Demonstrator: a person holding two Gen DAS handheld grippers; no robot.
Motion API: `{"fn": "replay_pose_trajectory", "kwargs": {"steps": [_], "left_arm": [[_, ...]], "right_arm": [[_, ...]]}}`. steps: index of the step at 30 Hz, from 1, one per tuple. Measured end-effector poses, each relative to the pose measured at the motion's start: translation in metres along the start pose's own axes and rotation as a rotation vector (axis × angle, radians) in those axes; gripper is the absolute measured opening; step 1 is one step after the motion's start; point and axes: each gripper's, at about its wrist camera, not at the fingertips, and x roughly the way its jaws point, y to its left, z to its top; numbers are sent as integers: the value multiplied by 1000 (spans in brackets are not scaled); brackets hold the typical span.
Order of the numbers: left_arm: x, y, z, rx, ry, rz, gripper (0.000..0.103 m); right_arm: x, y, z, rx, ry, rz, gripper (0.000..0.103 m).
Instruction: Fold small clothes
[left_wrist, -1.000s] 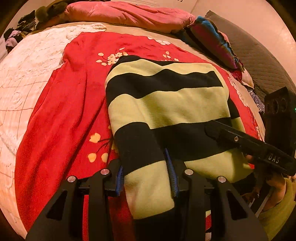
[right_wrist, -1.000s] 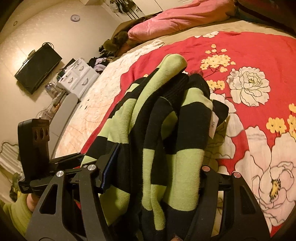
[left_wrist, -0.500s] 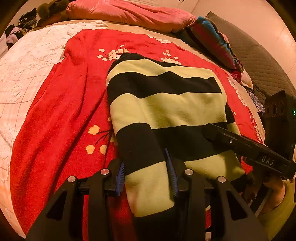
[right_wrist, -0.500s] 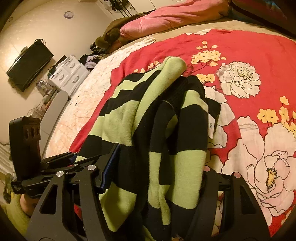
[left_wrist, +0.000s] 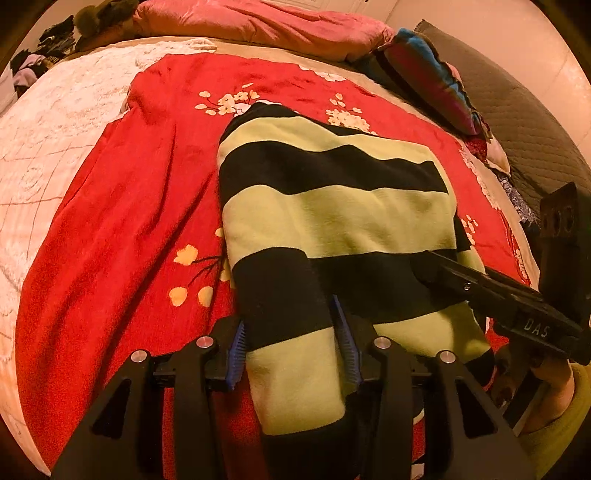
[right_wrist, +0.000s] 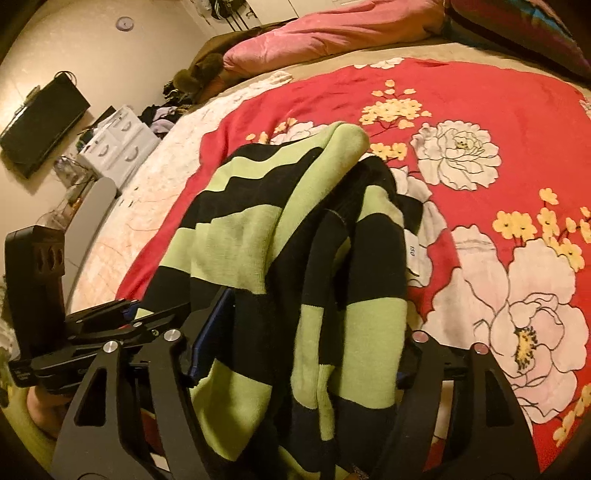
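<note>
A: Since the earlier frame the sweater (left_wrist: 332, 206) has been carried a little further toward 12 o'clock over the blanket (left_wrist: 110, 221); both grips are unchanged.

B: How is it held?

A: The near hem is pinched in the left gripper (left_wrist: 291, 339) at 6 o'clock, jaws narrowed on a sleeve-like strip. A bunched, thicker wad is clamped in the right gripper (right_wrist: 299, 354).

B: What could go wrong?

A: The fold could be laid skewed, since the right side (right_wrist: 280, 229) is crumpled into ridges while the left lies flat. If the bundle is released unevenly, layers may be dragged askew or creases trapped underneath.
</note>
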Motion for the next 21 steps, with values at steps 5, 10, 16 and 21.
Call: {"fn": "replay_pose_trajectory", "kwargs": {"steps": [5,10,16,21], "left_arm": [[2,-1,-2,3,3,6,45],[4,0,-2,2,4,9,49],[9,3,-3,-7,6,4,53],[7,5,-2,-10,2,-3,54]], "right_arm": [[3,-9,-2,22,20,-50,79],[7,-14,-5,34,32,-77,85],[10,-18,-6,46,37,-86,90],[3,-15,-4,36,7,-96,91]]}}
